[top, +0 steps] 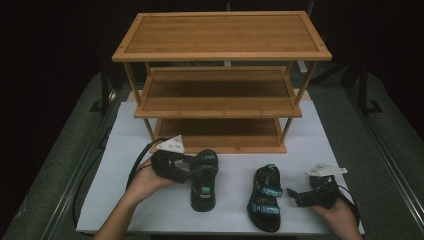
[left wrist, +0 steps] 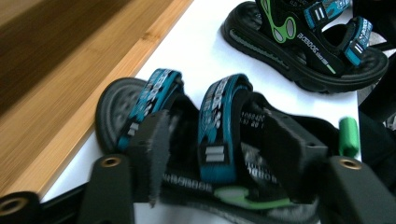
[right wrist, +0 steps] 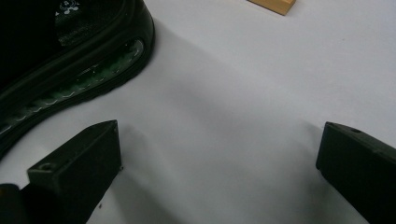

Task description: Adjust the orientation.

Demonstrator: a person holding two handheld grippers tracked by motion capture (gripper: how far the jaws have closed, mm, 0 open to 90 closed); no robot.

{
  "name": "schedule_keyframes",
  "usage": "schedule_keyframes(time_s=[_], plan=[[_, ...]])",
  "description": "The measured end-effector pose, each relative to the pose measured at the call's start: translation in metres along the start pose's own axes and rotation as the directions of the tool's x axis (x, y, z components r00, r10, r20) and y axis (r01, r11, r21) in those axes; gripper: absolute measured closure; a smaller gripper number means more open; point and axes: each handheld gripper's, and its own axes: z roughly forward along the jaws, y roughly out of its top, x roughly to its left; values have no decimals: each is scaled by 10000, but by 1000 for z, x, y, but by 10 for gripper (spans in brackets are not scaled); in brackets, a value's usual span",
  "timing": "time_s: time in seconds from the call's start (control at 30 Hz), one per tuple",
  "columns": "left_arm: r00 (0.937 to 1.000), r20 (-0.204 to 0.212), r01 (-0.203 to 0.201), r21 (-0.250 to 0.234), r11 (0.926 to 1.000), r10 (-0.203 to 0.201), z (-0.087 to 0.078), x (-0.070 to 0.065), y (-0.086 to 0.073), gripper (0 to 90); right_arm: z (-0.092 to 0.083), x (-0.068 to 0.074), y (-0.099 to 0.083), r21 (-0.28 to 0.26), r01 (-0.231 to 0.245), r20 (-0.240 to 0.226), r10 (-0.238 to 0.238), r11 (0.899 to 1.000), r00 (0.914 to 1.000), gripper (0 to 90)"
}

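- The left sandal (top: pixel 204 181) lies on the white table (top: pixel 150 210) just in front of the wooden shoe rack (top: pixel 220 80), toe toward the rack's bottom shelf (top: pixel 217 134), with bare white surface at its 9 o'clock and 6 o'clock.
- The left gripper (top: pixel 192 167) reaches in from 9 o'clock; its jaws straddle the sandal's middle strap (left wrist: pixel 217 126), parted, and the pads look clear of it.
- The left gripper view shows the strap's blue pattern and a green pull tab (left wrist: pixel 348 136).
- The right sandal (top: pixel 265 197) lies at 3 o'clock of the first, well apart from it.
- The right gripper (top: pixel 296 196) hovers at that sandal's 3 o'clock, jaws wide and empty over bare table.
- All three rack shelves hold nothing.
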Motion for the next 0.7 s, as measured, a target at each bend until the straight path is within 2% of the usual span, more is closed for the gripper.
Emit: schedule_keyframes(time_s=[0.1,0.13,0.27,0.33,0.4,0.43,0.53,0.7], plan=[[9997,-189,124,-49,9999,-125,-7,1,-4,372,0,0,0,-1,1,-1,-1,10000,10000,0],[9993,-354,147,-85,9999,-150,-15,3,-7,370,0,0,0,-2,-1,-5,1,10000,10000,0],[9959,-838,338,-131,9993,-348,-29,5,-16,361,0,0,0,13,15,-1,-15,10000,10000,0],[9948,-929,398,-143,9991,-409,-33,6,-20,348,0,0,0,14,-14,-1,14,10000,10000,0],[9896,-1336,524,-87,9986,-531,-41,7,-31,338,0,0,0,8,2,-1,-2,10000,10000,0],[9896,-1336,524,-87,9986,-531,-41,7,-31,326,0,0,0,8,5,-1,-5,10000,10000,0],[9806,-1784,816,-76,9966,-816,-50,7,-51,297,0,0,0,9,6,1,-6,10000,10000,0],[9674,-2210,1237,-156,9922,-1241,-56,6,-75,246,0,0,0,18,22,6,-22,10000,10000,0]])
